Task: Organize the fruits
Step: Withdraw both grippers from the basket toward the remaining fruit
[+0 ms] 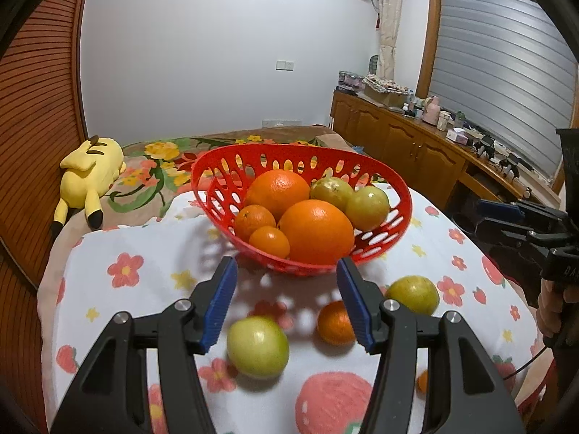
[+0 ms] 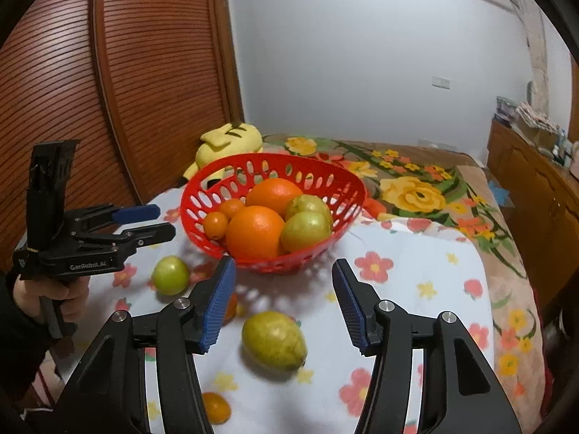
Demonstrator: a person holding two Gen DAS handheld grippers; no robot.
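Note:
A red perforated basket [image 1: 217, 195] [image 2: 195, 213] stands on the flowered cloth and holds several oranges and green fruits. My left gripper [image 1: 287, 300] is open and empty, above a round green fruit [image 1: 257, 347] [image 2: 170, 275]; a small orange [image 1: 334, 323] lies by its right finger. My right gripper [image 2: 284, 303] is open and empty, above a green-yellow fruit [image 2: 274, 340] [image 1: 412, 294]. Another small orange [image 2: 216, 407] lies near the cloth's front edge. An orange [image 2: 231, 305] is mostly hidden behind my right gripper's left finger. Each gripper shows in the other's view: right [image 1: 506, 217], left [image 2: 144, 222].
A yellow plush toy [image 1: 88, 173] [image 2: 228, 144] lies behind the basket by the wooden slatted wall [image 2: 108, 90]. A floral blanket [image 2: 416, 188] covers the bed beyond the cloth. A wooden cabinet [image 1: 416, 144] with clutter runs along the right.

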